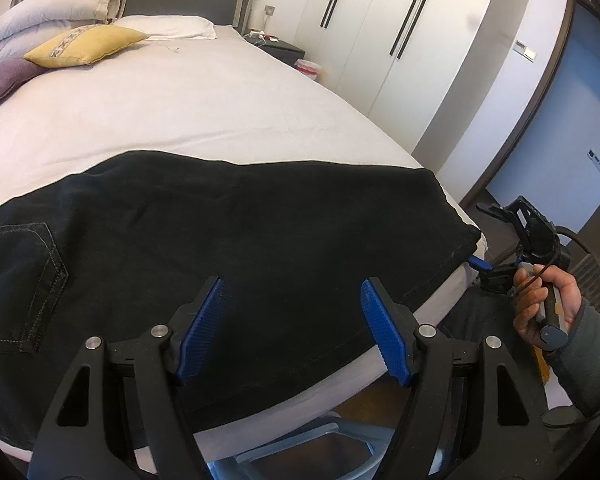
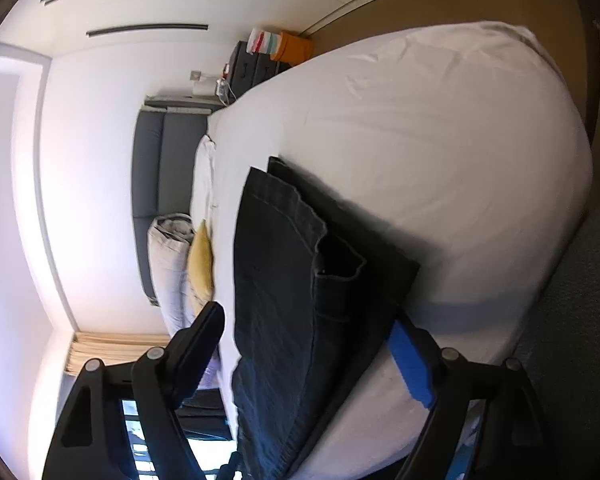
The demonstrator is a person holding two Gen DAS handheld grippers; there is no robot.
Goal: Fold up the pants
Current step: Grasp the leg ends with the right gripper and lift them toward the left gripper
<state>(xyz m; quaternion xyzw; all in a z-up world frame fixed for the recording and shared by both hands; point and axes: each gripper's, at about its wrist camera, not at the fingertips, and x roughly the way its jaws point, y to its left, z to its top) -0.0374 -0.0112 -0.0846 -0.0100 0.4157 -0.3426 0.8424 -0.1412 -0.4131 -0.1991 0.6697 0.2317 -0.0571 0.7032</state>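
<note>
Left wrist view: The black pants (image 1: 228,248) are lying flat across the lower half of the frame, on the near edge of the bed (image 1: 204,104). The cloth is a dark denim with pale stitching; a back pocket (image 1: 28,276) with a pointed lower edge is showing at the left. The sheet is smooth, off-white, lightly creased. The left gripper (image 1: 292,320) is hanging over the pants at bottom centre with its jaws spread wide and nothing between them. Its pads (image 1: 384,332) are blue and ribbed, set on black plastic arms with metal pivots. At the right edge, the person's hand (image 1: 548,304) is holding the right gripper (image 1: 480,264) at the hem corner of the pants. At upper left, a yellow cushion (image 1: 86,46), a purple cushion (image 1: 4,80) and a white pillow (image 1: 168,26) are resting against a grey padded headboard (image 1: 184,0). A small bin (image 1: 308,68) is standing by the white wardrobe (image 1: 384,28); its contents cannot be made out.

Right wrist view: This frame is rotated sideways. The pants (image 2: 300,280) are running from centre to bottom, the hem layers stacked. The right gripper (image 2: 304,336) is straddling the hem with jaws apart, one blue pad (image 2: 410,364) lying against the cloth edge, not clamping it. The bed (image 2: 440,140) is filling the right side.
</note>
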